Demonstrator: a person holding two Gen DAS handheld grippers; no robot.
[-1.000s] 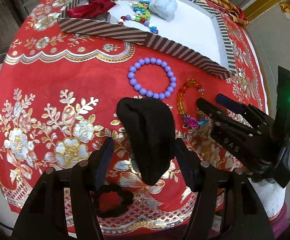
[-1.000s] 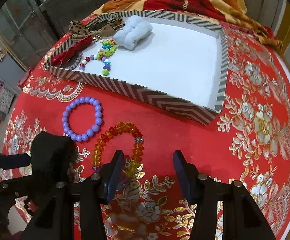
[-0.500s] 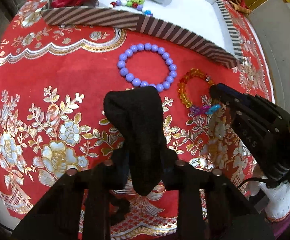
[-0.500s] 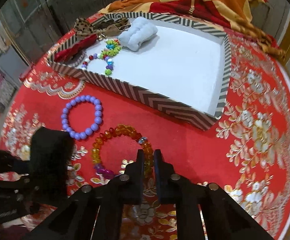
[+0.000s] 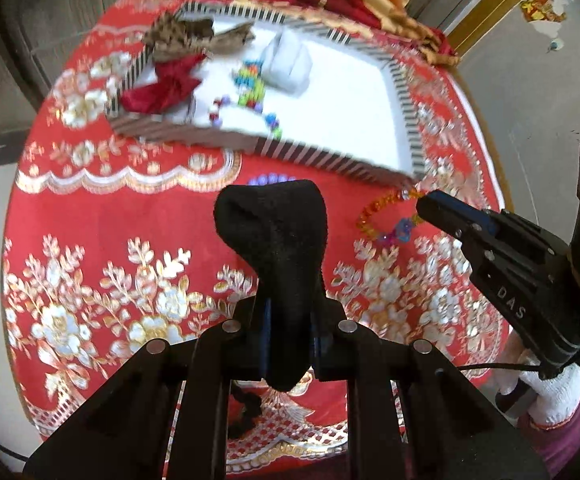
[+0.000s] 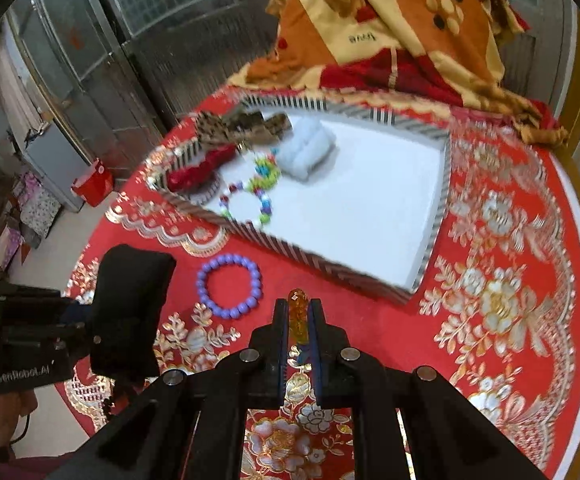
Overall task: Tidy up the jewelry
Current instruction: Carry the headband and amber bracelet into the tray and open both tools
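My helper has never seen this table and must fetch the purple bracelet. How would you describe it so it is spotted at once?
Find the striped-walled tray with the white floor on the red floral tablecloth. The purple bracelet lies flat on the cloth just outside the tray's near wall. It is a ring of plain, same-coloured lilac beads, unlike the amber bracelet pinched in the right gripper or the multicoloured beads inside the tray.

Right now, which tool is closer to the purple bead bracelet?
Left. The left tool, gripping a black cloth, is beside the purple bracelet. The right tool, clamping the amber bracelet, is slightly farther.
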